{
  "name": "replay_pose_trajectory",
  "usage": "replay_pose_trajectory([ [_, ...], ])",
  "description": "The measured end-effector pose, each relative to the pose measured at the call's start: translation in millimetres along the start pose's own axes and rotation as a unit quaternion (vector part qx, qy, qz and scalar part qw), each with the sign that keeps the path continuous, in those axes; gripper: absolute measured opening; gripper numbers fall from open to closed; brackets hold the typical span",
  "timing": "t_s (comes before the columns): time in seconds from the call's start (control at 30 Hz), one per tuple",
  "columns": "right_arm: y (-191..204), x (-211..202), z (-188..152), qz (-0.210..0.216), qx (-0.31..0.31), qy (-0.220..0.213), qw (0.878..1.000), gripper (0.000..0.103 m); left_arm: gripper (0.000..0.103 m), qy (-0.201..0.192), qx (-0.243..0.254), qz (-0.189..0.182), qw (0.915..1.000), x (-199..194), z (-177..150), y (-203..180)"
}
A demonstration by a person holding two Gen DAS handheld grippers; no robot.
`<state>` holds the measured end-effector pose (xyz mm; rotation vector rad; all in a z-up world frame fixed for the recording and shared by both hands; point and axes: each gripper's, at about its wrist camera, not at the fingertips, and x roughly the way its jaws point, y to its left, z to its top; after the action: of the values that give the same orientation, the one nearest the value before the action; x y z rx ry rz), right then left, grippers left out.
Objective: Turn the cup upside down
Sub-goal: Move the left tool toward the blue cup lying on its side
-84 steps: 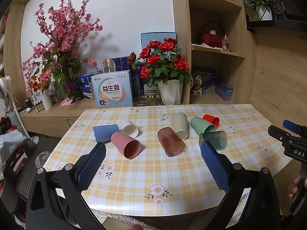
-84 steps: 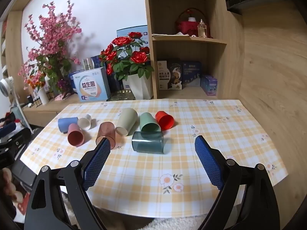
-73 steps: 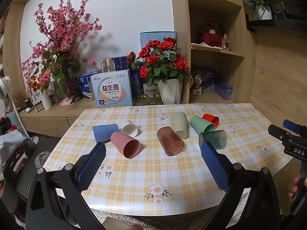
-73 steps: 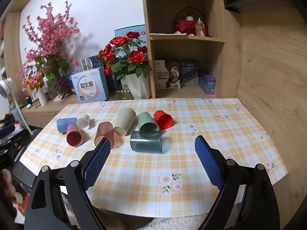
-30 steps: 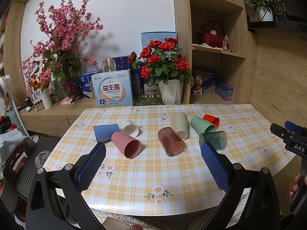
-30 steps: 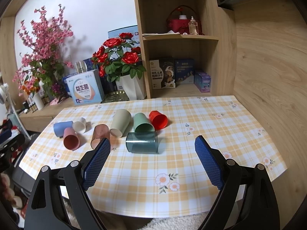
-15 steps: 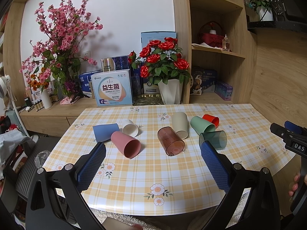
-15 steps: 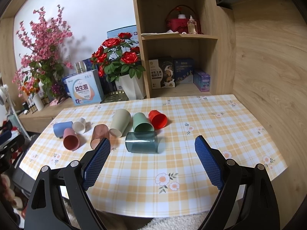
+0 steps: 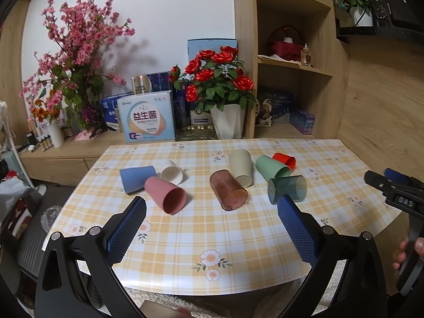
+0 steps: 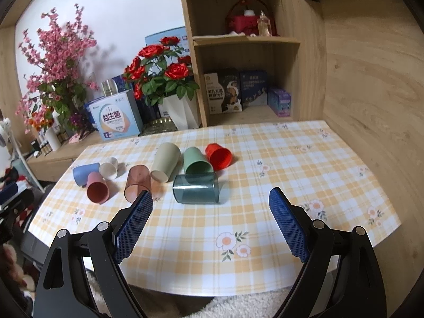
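Note:
Several cups lie on their sides on the checked table: blue, white, pink, clear brown, beige, green, red and clear dark teal. The right wrist view shows the teal cup nearest, with the red cup behind it. My left gripper is open and empty over the table's near edge. My right gripper is open and empty, in front of the teal cup.
A white pot of red roses, a printed box and a pink blossom vase stand on the low cabinet behind the table. A wooden shelf unit rises at the back right. The wood wall runs along the right side.
The right gripper's view has drifted slightly so the cups sit a bit further left and nearer. The left gripper has hardly moved. Both stay open.

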<state>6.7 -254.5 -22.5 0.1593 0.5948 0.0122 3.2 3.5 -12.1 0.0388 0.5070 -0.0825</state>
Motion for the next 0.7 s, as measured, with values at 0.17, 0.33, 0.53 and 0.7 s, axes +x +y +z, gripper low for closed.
replay_pose_trajectory([
  [0.17, -8, 21, 1, -0.005, 0.007, 0.02, 1.0, 0.087, 0.097, 0.01, -0.01, -0.015, 0.9998, 14, -6, 7],
  [0.33, -8, 54, 1, -0.002, -0.019, 0.047, 0.999, 0.087, 0.097, 0.011, -0.067, 0.014, 0.9976, 40, -8, 49],
  [0.53, -9, 93, 0, 0.031, -0.008, 0.076, 0.997, 0.089, 0.097, 0.06, -0.077, 0.081, 0.9919, 82, 1, 118],
  [0.7, -8, 118, 1, 0.051, 0.004, 0.089, 0.995, 0.089, 0.097, 0.055, -0.05, 0.116, 0.9904, 116, 20, 175],
])
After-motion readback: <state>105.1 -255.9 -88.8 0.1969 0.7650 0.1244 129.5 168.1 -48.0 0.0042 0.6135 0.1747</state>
